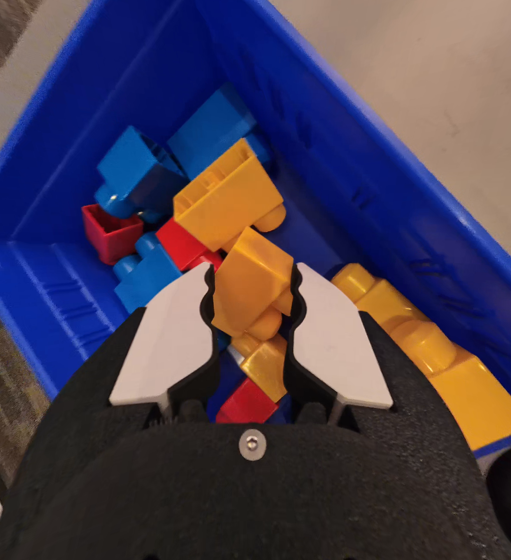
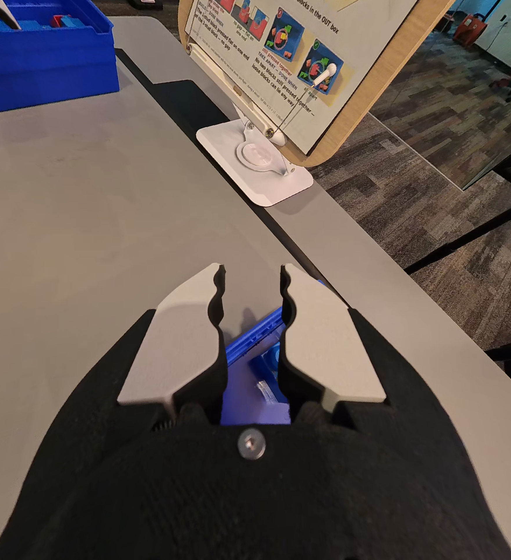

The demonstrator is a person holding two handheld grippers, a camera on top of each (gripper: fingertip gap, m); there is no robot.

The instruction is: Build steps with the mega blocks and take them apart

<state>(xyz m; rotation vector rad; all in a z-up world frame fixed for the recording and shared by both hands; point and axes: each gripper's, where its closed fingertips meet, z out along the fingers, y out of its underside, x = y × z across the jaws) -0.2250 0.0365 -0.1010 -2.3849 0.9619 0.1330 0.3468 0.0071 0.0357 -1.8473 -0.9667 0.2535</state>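
Two views split the scene between them. Only the left wrist view looks down into the blue bin (image 1: pixel 323 127), where loose blocks lie heaped: blue blocks (image 1: pixel 136 169) toward the far corner, a red block (image 1: pixel 111 233) with its hollow side up beside them, a large yellow block (image 1: pixel 227 194) in the middle, and a long yellow block (image 1: pixel 423 342) lying against the bin's right wall. The left hand-held gripper (image 1: pixel 252 272) is clenched on a small yellow block (image 1: pixel 254 288), its pads (image 1: pixel 208 291) pressing the block's two sides, the block tilted with its stud pointing back toward the camera. More yellow and red pieces show beneath it between the fingers.

Only the right wrist view shows the grey surface (image 2: pixel 96 212), a second blue bin (image 2: pixel 45 66) at its far left, and an instruction board (image 2: pixel 278 60) on a white stand (image 2: pixel 257 169) by the surface's right edge, with patterned carpet (image 2: pixel 429 181) beyond. The right hand-held gripper (image 2: pixel 252 272) is released, its fingers parted with nothing between them, hanging above a blue bin's rim (image 2: pixel 254 336). Between that rim and the far bin the surface lies bare.

In the left wrist view the bin's walls close in on the heap on three sides; the floor strip along its left wall is bare.
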